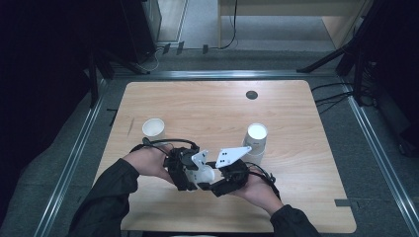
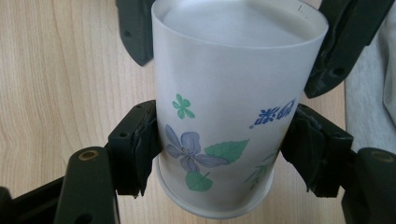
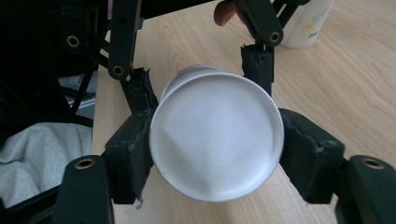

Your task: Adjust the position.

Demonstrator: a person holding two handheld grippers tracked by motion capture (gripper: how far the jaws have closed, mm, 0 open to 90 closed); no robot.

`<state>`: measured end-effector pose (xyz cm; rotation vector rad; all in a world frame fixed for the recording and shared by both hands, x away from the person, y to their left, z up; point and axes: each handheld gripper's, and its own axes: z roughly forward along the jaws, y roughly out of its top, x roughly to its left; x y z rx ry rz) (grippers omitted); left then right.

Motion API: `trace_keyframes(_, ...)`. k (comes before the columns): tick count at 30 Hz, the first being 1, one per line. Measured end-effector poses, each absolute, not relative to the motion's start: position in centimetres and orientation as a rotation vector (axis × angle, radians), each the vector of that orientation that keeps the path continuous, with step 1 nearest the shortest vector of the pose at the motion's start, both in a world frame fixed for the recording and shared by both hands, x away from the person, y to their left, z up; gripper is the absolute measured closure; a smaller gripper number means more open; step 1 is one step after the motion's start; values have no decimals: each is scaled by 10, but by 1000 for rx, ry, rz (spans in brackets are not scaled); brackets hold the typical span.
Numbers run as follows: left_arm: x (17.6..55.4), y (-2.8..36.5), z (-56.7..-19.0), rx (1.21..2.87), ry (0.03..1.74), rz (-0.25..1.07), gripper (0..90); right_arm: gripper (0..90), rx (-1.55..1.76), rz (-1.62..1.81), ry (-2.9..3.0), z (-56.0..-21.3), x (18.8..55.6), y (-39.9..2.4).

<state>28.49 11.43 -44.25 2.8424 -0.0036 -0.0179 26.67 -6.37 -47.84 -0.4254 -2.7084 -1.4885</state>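
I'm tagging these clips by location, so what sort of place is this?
Probably a lab or recording workspace, not a home: a bare wooden table framed by metal floor rails, cables trailing across grey flooring, and dark stands around it.

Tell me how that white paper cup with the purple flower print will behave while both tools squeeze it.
The white paper cup with the purple flower print is thin-walled and looks empty, so probably light and easily dented. The left tool and right tool both pinch its sides; a harder squeeze could crumple it. Laid down, it would likely roll.
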Motion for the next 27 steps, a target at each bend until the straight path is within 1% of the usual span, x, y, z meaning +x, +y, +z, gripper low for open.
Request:
trace_keyframes(5,285,115,-442,2835,-5,-19,305,349,-418,-1486,-2709,-478,267,-64)
trace_keyframes(7,287,116,-442,2829,6,-39,288,348,-413,-1494,-2707,-477,266,-64)
trace_keyframes(8,288,116,-441,2819,23,-50,269,348,-407,-1496,-2709,-477,266,-64)
trace_keyframes(9,288,116,-442,2812,51,-71,208,348,-401,-1498,-2718,-476,266,-64)
trace_keyframes(10,290,117,-441,2805,67,-89,169,348,-406,-1498,-2716,-476,265,-65)
trace_keyframes(11,290,118,-440,2795,66,-74,136,349,-407,-1502,-2715,-475,266,-66)
trace_keyframes(12,290,119,-439,2783,68,-62,129,349,-408,-1509,-2713,-474,266,-67)
trace_keyframes(25,294,149,-433,2596,154,-37,125,349,-457,-1615,-2666,-458,267,-89)
trace_keyframes(27,293,155,-434,2554,168,-63,127,349,-458,-1634,-2656,-456,267,-92)
